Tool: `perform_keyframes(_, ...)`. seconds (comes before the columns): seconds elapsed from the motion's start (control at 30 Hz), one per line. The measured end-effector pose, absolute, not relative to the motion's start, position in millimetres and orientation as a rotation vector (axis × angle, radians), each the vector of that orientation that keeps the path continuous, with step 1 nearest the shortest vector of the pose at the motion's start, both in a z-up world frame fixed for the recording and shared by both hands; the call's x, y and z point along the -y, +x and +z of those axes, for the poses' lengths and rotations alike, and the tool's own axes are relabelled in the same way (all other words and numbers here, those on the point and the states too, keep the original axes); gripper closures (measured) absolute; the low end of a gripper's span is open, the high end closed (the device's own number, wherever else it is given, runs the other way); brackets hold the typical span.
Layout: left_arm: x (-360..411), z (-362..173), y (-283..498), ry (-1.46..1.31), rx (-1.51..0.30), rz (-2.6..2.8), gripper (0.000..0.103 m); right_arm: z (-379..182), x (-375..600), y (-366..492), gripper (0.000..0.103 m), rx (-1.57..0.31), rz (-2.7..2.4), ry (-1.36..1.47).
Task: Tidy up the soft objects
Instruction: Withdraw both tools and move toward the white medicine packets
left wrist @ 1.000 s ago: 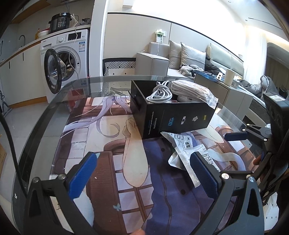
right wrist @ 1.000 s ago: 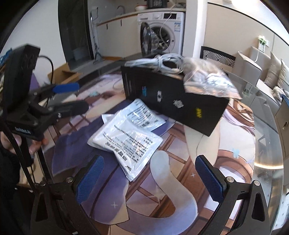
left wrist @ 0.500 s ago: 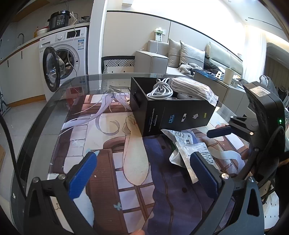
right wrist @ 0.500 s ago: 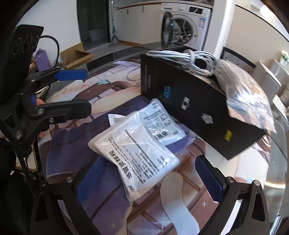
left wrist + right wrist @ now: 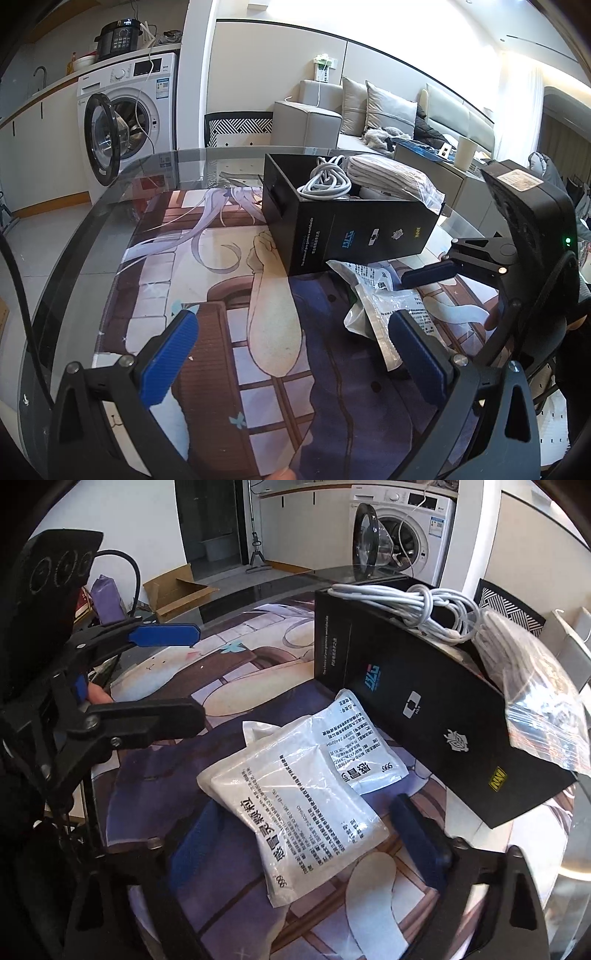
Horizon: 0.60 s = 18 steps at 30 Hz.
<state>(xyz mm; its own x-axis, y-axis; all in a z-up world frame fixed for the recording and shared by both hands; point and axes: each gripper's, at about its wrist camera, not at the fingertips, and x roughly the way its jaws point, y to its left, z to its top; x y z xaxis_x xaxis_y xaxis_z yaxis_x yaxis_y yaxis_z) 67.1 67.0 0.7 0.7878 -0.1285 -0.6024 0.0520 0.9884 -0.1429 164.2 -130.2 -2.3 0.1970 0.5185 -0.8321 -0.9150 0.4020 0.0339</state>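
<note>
Right claw (image 5: 306, 834) wide, straddling top sachet bag (image 5: 295, 812) on table mat (image 5: 236, 672), beside black box (image 5: 424, 709). Left claw (image 5: 295, 354) wide, empty. Risk: slick film slipping from pads, or second bag (image 5: 364, 746) dragged along.

Beyond my glass worktop (image 5: 92, 229) I see a white washing machine (image 5: 129, 110) with its door open, a grey sofa (image 5: 388, 114) with cushions, and a cardboard box (image 5: 177, 590) on the floor.
</note>
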Motion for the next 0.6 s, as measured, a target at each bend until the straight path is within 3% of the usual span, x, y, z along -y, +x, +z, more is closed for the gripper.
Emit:
perform_keyframes(0.13, -67, 0, 67, -0.120, -0.657, -0.099, 0.000, 1, 137, 160, 0.038, -0.885, 1.056, -0.533)
perform_keyframes(0.6, -64, -2, 67, -0.123, -0.663, -0.102, 0.000, 7, 179, 142, 0.041, -0.929, 0.923, -0.488)
